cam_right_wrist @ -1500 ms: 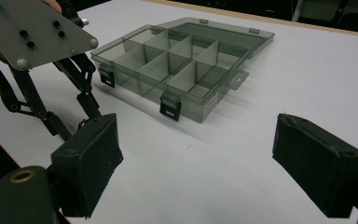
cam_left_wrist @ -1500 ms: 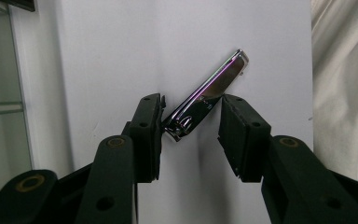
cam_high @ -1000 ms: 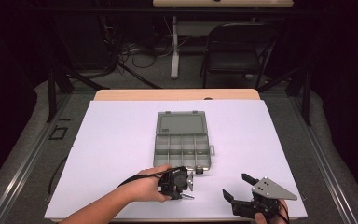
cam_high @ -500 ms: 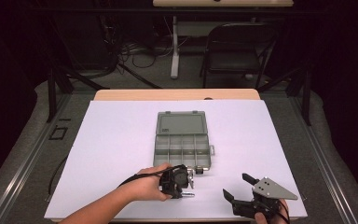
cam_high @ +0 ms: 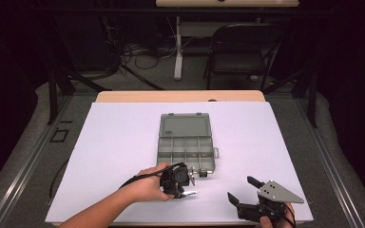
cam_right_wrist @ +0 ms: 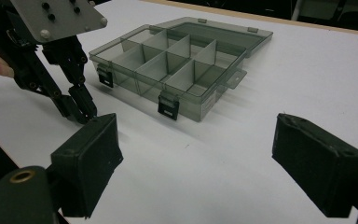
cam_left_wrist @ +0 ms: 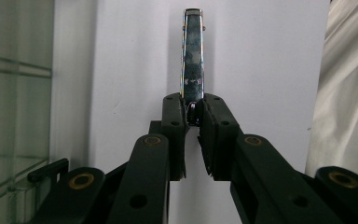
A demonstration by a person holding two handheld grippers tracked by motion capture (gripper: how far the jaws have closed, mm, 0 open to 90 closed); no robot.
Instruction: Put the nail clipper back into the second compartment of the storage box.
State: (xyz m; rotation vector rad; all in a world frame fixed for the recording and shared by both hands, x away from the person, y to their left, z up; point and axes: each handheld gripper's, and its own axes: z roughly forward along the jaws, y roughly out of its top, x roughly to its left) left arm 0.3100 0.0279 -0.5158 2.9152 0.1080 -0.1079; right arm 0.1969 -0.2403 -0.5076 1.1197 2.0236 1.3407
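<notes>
Early stage, by the look of it: pickup made, delivery not yet.

Left gripper [cam_high: 183, 192], low over the near part of the white worktop [cam_high: 119, 142], just in front of the box: fingers [cam_left_wrist: 175, 121] closed tight on one end of a small shiny metal clip [cam_left_wrist: 192, 56]. Rest of the clip sticking straight out past the fingertips, close above or on the white surface; hard to say which.

Plastic compartment box [cam_high: 186, 151] at the middle of the worktop, lid [cam_high: 184, 127] folded back flat on the far side, latches hanging on the near wall. Every compartment visible through the clear walls empty.

Right gripper [cam_high: 241, 189] off at the near right corner, well apart from box and clip: fingers [cam_right_wrist: 91, 154] spread wide, nothing between them.

Done so far, judging from this: box opened, clip gripped. Left to do, probably: lift the clip over the near wall, set it into one compartment, let go; after that perhaps fold the lid down and snap the latches.
</notes>
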